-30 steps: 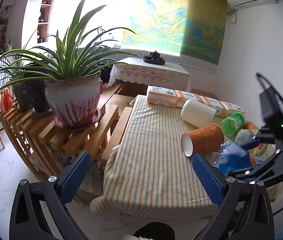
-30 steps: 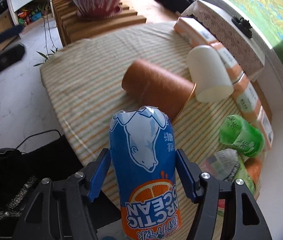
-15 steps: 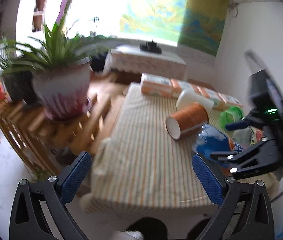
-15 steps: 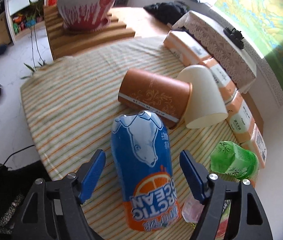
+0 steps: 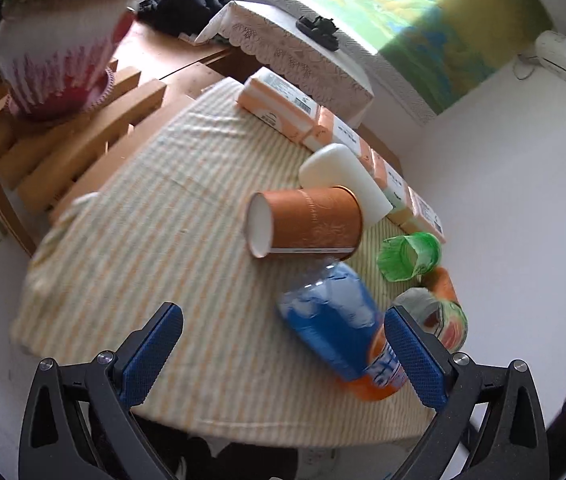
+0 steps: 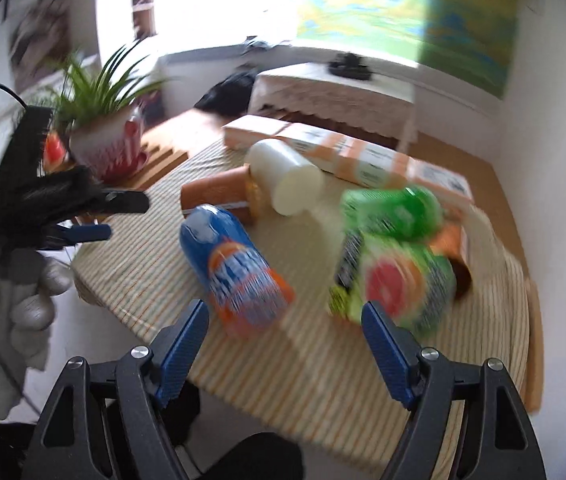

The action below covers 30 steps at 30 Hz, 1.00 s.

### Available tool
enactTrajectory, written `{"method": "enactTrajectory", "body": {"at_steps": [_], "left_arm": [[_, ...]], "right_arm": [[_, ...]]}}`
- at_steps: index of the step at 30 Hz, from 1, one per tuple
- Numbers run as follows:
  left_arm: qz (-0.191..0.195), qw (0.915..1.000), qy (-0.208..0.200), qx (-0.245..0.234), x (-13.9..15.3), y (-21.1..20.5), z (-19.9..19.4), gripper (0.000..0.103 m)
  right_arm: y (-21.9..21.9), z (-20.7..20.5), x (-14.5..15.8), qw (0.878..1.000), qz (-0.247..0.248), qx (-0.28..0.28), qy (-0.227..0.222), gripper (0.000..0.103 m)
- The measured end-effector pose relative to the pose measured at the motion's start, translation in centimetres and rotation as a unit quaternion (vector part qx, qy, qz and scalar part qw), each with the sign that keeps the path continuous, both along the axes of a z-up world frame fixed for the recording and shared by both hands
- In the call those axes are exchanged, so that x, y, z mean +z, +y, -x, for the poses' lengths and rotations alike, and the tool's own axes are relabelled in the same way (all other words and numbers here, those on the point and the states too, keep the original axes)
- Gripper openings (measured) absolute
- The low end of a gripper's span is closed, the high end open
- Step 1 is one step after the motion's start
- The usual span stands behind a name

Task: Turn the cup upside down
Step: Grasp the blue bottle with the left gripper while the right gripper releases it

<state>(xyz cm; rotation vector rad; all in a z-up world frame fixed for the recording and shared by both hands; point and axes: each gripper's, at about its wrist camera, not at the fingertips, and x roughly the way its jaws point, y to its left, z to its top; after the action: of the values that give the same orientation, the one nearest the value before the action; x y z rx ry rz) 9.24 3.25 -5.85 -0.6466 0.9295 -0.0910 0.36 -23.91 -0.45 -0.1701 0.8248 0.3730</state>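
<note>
The blue cup with a polar bear and an orange band point(image 5: 337, 332) point(image 6: 235, 268) is on the striped cloth near the table's front edge. Its orange end is toward me and its closed blue end points away; blur hides whether it stands or leans. My right gripper point(image 6: 283, 312) is open, drawn back just short of the cup, with nothing between its fingers. A corner of it shows at the bottom right of the left wrist view. My left gripper point(image 5: 283, 314) is open over the front edge, the cup beside its right finger point(image 5: 411, 356). It also shows as a blur, the left gripper point(image 6: 83, 216).
An orange paper cup point(image 5: 311, 220) and a white cup point(image 5: 343, 176) lie on their sides mid-table. A green cup point(image 5: 409, 256) and a green-and-red printed cup point(image 5: 439, 320) sit right. Tissue packs point(image 5: 279, 100) line the back. A plant pot point(image 5: 55, 52) stands on a wooden rack left.
My right gripper opened, let go of the blue cup and pulled back and to the right. My left gripper swung in over the table, closer to the cup.
</note>
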Motion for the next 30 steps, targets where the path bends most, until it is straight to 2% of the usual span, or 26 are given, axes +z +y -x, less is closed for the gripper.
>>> {"method": "enactTrajectory", "body": {"at_steps": [7, 11, 14, 18, 25, 30], "left_arm": [[0.048, 0.997, 0.06, 0.012, -2.1, -3.7, -2.9, 0.101], [0.058, 0.9956, 0.068, 0.029, -2.7, -4.6, -3.5, 0.099], [0.056, 0.9949, 0.073, 0.042, -3.2, -5.1, -4.1, 0.096], [0.059, 0.993, 0.089, 0.05, -4.2, -5.2, -4.7, 0.081], [0.045, 0.9956, 0.069, 0.046, -4.0, -5.7, -4.4, 0.079], [-0.003, 0.9994, 0.022, 0.025, -1.7, -7.0, -4.0, 0.079]], "right_arm": [[-5.9, 3.1, -1.0, 0.995, -0.069, -0.067, 0.007, 0.075], [-7.8, 4.2, -1.5, 0.994, -0.07, -0.081, 0.002, 0.075], [-8.4, 4.6, -1.9, 0.994, -0.07, -0.085, 0.002, 0.075], [-9.0, 5.1, -2.3, 0.994, -0.071, -0.087, 0.0, 0.075], [-9.7, 5.3, -3.1, 0.993, -0.068, -0.093, 0.003, 0.075], [-10.0, 5.4, -3.4, 0.992, -0.075, -0.1, 0.003, 0.075]]}}
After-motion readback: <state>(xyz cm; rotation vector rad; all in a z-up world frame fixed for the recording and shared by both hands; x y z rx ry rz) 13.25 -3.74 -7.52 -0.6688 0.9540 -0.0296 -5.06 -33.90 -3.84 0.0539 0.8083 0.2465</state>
